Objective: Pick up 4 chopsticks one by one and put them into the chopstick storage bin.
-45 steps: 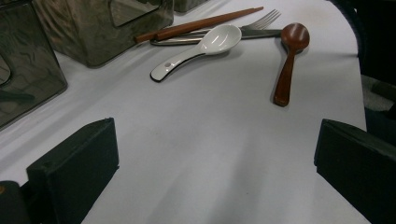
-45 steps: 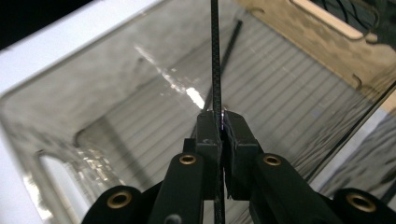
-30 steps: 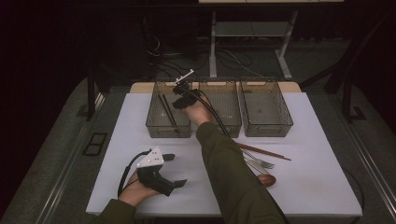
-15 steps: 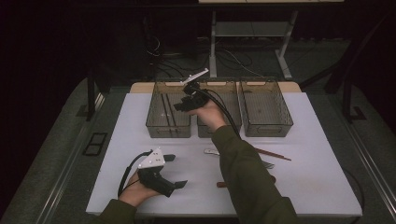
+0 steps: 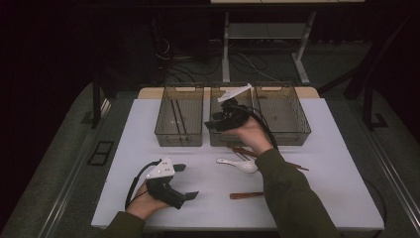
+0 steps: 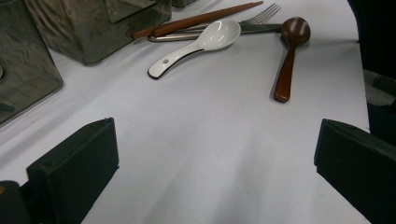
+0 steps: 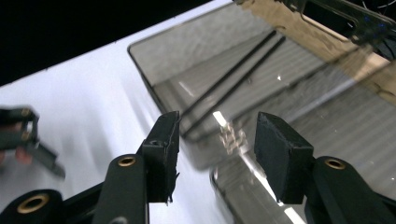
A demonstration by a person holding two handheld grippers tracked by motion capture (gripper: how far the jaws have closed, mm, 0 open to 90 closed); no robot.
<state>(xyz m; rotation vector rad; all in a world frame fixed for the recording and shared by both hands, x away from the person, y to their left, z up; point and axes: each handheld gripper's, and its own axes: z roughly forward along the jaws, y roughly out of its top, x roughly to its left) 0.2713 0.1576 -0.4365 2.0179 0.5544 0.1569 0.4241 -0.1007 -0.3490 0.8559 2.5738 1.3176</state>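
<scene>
Right gripper (image 5: 214, 124) — jaws just opened partway, nothing held, over the middle bin (image 5: 221, 139). Left gripper (image 5: 185, 181) wide, empty. Risk: white spoon (image 5: 238, 164) knocked by the sleeve (image 5: 292, 193) on return.

Right gripper leaves the left bin, empty

The right gripper (image 5: 214, 124) moves from over the left bin (image 5: 179, 121) toward the middle bin (image 5: 222, 139), its jaws having just been opening with nothing between them. With the forearm shifted, the white spoon (image 5: 237, 164) shows on the table.
</scene>
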